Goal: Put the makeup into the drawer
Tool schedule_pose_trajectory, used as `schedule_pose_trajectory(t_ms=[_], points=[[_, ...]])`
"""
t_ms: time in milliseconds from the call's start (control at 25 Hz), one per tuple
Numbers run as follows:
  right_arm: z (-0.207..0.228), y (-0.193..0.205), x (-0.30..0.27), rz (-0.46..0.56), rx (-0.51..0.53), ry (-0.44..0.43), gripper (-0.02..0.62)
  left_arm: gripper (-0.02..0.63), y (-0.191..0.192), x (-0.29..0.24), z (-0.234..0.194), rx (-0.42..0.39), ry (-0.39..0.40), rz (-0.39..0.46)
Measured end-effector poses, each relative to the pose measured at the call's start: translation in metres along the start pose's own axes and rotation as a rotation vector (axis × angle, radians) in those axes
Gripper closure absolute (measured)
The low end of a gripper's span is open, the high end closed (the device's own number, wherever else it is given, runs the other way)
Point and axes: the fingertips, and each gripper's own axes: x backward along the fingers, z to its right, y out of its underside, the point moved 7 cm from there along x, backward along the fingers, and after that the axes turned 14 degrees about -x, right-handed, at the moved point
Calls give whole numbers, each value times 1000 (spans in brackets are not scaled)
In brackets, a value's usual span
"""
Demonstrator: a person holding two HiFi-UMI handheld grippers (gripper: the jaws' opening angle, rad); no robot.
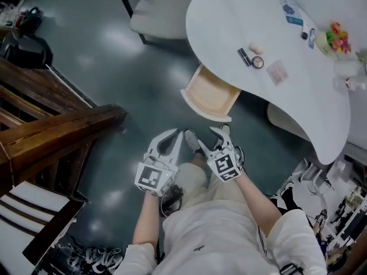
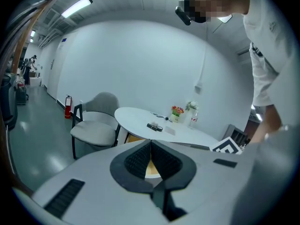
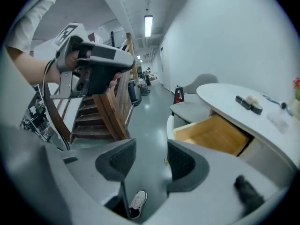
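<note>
Makeup [image 1: 251,56] sits on the tabletop [image 1: 229,16] above the open drawer [image 1: 211,95], so approach w/ the right hand-held gripper [image 3: 151,159], jaws apart & empty, one item at a time; left hand-held gripper [image 2: 151,144] is closed on nothing.

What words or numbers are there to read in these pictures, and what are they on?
No text here can be read.
Blue packets on the white table: print too small.
Blue wall sign: too small.
Fire extinguisher: label blurred.
Marker cubes: black-and-white square patterns, no letters.
</note>
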Motion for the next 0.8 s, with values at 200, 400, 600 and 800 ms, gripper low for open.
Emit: schedule_pose_trajectory(t_ms=[200, 400, 600, 800], points=[[-2, -52, 42, 96, -13, 43, 391, 595, -31, 10, 12, 21, 13, 37], [-10, -99, 83, 182, -9, 74, 431, 595, -58, 17, 27, 3, 55, 90], [-25, -121, 122, 233, 8, 106, 518, 595, -77, 26, 46, -21, 104, 113], [-31, -134, 143, 274, -2, 114, 558, 595, -92, 27, 52, -66, 133, 134]])
